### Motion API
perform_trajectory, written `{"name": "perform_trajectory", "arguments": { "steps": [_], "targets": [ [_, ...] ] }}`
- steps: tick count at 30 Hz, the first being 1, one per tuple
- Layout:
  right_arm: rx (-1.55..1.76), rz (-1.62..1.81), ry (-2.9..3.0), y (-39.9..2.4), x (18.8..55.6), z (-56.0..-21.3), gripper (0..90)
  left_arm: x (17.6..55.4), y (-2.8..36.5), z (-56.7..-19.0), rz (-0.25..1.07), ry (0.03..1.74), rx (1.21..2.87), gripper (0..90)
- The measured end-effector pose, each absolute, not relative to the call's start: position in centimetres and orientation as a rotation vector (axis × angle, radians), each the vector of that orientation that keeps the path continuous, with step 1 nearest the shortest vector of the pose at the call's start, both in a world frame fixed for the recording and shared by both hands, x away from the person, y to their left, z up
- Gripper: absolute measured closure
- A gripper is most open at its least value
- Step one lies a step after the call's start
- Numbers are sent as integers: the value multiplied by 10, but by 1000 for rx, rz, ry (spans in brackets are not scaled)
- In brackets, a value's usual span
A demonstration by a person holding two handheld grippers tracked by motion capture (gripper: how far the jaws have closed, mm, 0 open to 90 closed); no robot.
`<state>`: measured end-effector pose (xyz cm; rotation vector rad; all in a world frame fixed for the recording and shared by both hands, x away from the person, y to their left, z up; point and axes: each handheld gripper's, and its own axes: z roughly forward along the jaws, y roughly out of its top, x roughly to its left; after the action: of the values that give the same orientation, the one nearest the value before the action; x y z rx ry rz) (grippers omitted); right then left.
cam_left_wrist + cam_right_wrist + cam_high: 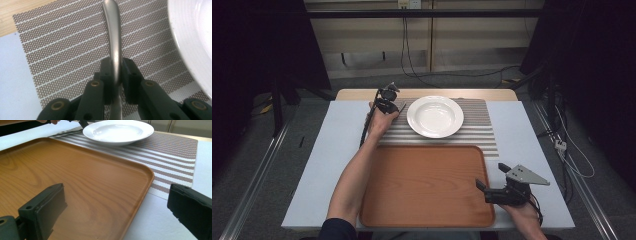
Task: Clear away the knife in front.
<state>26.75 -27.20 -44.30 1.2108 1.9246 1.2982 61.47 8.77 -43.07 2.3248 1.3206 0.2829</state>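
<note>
Left gripper: your left gripper (116,75) is clenched on a metal utensil handle (113,40); both jaws press its sides, and the handle runs on past them toward 12 o'clock in the left gripper view.
Which utensil: you cannot tell, since its working end is hidden.
Left gripper's place: in the high view your left gripper (387,100) sits at about 11 o'clock on the table, over the left edge of the striped placemat (482,131), just beside the plate at that dish's 9 o'clock.
Utensil's place: above the striped placemat (65,47), near the plate's rim; whether it touches the mat cannot be told.
Plate: the white plate (435,116) rests on the placemat at 12 o'clock on the table and holds nothing.
Right gripper: your right gripper (493,183) is released, jaws spread wide with nothing between them.
Right gripper's place: about 5 o'clock on the table, at the right rim of the wooden tray (422,187); in the right gripper view one jaw stands over the wooden tray (82,185) and the other over the white tabletop (160,220).
Tray: it lies at 6 o'clock, nearer you than the placemat, its far edge overlapping the mat, and it carries nothing.
</note>
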Motion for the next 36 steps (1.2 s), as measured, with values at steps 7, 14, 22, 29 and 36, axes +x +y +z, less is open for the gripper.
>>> {"name": "perform_trajectory", "arguments": {
  "steps": [7,14,22,29,36],
  "targets": [
    [1209,1296,1927,-272,267,-443,17,613,91,-426,280,1314,2320,803],
    [1209,1295,1931,-272,268,-444,17,612,92,-428,259,1305,2327,803],
    [1207,1291,1932,-271,268,-443,17,607,94,-418,271,1279,2327,803],
    [1206,1290,1934,-270,268,-444,17,603,99,-411,271,1264,2309,803],
    [1205,1287,1936,-270,268,-443,16,594,100,-405,284,1238,2301,803]
  ]
}}
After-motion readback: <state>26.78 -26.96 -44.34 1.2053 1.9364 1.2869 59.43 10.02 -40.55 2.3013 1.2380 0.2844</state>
